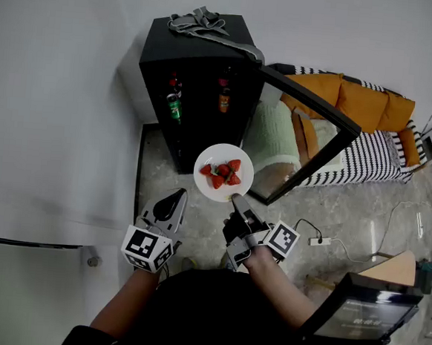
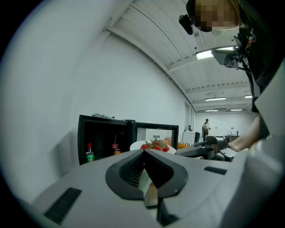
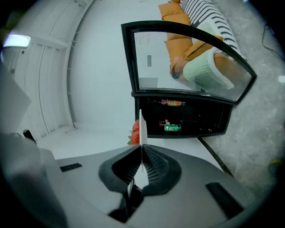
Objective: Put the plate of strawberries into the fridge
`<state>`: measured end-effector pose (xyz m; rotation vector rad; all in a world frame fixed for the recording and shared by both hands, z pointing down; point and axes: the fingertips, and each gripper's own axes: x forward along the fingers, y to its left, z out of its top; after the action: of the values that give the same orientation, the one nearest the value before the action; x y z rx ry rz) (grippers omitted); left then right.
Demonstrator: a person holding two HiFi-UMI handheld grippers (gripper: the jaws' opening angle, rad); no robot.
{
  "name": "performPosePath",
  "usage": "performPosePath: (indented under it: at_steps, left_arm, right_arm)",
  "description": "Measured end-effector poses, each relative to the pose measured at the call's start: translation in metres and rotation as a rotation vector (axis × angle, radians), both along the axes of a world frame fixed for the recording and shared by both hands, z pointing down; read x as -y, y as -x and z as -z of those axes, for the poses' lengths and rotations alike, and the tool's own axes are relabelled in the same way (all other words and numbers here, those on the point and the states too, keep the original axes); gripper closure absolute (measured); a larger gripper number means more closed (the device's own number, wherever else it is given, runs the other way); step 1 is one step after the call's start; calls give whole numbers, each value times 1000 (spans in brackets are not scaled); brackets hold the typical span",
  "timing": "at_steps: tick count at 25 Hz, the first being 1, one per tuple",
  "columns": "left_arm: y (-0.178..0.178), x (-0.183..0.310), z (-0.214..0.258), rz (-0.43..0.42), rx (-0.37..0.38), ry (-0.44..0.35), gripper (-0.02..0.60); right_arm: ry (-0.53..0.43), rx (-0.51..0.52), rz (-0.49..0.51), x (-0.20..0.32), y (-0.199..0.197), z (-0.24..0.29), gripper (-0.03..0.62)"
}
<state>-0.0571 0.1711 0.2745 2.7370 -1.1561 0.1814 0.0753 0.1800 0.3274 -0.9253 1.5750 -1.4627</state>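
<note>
A white plate point(image 1: 209, 184) with several strawberries point(image 1: 223, 173) hangs in the air in front of the open black fridge point(image 1: 187, 69). My right gripper point(image 1: 237, 201) is shut on the plate's near rim. In the right gripper view the plate point(image 3: 141, 127) shows edge-on between the jaws, with the strawberries point(image 3: 135, 132) on its left side. My left gripper point(image 1: 177, 197) hovers to the left of the plate, jaws together and holding nothing. From the left gripper view point(image 2: 144, 154) the strawberries point(image 2: 154, 145) show ahead, in front of the fridge point(image 2: 104, 138).
The fridge's glass door point(image 1: 309, 127) stands swung out to the right. Bottles point(image 1: 223, 94) and a green can point(image 1: 175, 107) stand inside. A grey cloth point(image 1: 202, 22) lies on top. A sofa with orange cushions point(image 1: 363, 105) and a power strip point(image 1: 319, 241) are on the right.
</note>
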Motion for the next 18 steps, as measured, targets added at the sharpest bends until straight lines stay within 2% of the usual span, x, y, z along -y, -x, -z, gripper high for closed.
performPosePath:
  at_steps: [8, 18]
  left_arm:
    - [-3, -3, -8, 2, -4, 4, 597]
    - [-37, -13, -8, 38, 10, 0, 597]
  right_arm:
    - [-19, 0, -4, 1, -3, -1, 580]
    - [24, 26, 50, -9, -31, -12, 580]
